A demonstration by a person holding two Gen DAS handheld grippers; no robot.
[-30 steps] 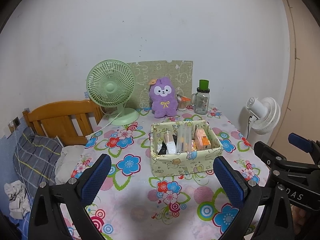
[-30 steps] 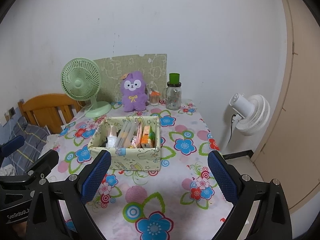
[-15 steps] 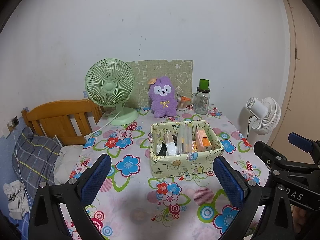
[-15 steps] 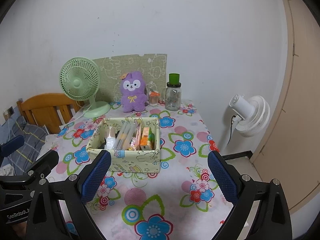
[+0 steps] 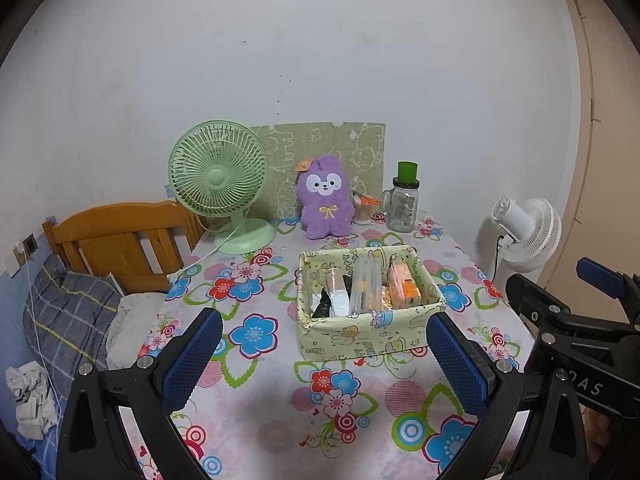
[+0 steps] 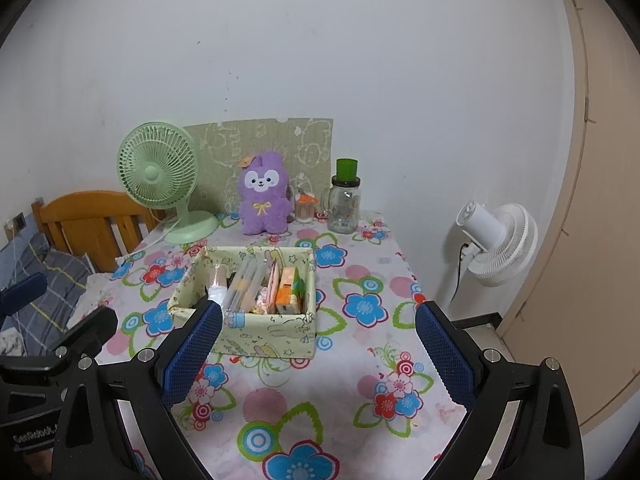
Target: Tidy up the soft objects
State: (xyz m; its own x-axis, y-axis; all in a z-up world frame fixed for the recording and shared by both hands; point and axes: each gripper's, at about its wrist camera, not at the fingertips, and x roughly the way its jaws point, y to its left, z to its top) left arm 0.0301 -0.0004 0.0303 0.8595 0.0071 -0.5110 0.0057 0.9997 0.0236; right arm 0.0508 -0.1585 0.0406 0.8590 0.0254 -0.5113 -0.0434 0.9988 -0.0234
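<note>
Both claws, left claw (image 5: 324,356) and right claw (image 6: 318,354), are hovering wide apart and empty above the floral-clothed desk (image 5: 276,396). The fluffy purple plush bunny (image 5: 325,200) is sitting upright at the desk's far edge, behind the pale-green fabric storage box (image 5: 368,340).

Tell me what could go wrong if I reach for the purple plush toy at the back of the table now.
The purple plush toy sits behind the fabric basket, so a low reach with the open left gripper or right gripper could snag the basket's rim. The glass jar and small cup stand close beside the toy and might tip. The green fan is also near.
</note>
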